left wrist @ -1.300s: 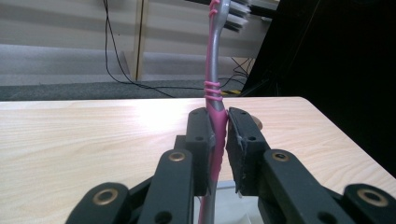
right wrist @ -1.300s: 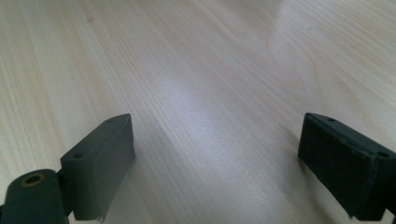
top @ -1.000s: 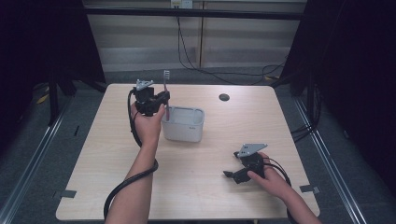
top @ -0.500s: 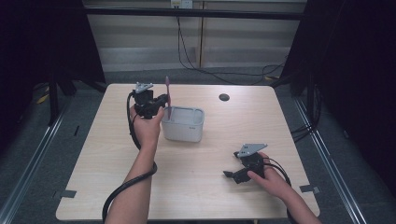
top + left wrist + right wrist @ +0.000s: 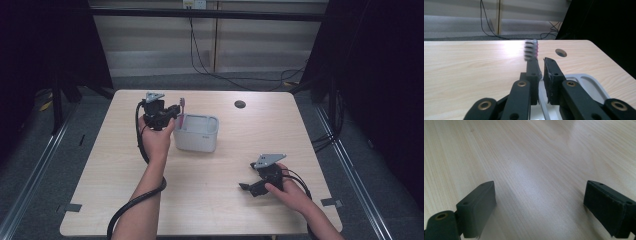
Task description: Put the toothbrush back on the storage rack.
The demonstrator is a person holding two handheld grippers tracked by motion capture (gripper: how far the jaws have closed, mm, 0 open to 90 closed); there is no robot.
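Toothbrush [image 5: 181, 106], pink-backed with blurred bristles, is standing clamped in your left gripper [image 5: 172, 114] at the white rounded plastic bin's [image 5: 197, 134] left rim; your right gripper [image 5: 250, 187] is resting wide apart on woodgrain table [image 5: 220, 200].

Black plastic left gripper [image 5: 172, 111]: grey three-cornered top plate, brass-ringed pivot screws on the linkage arms, thick black cable trailing off it. Black plastic right gripper [image 5: 243, 187]: same grey plate, flat matte pads. Forearms bare, no sleeves.

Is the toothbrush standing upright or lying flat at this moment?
Upright. The left tongs are shut on the toothbrush, its bristle head pointing up, beside the left end of the white bin.
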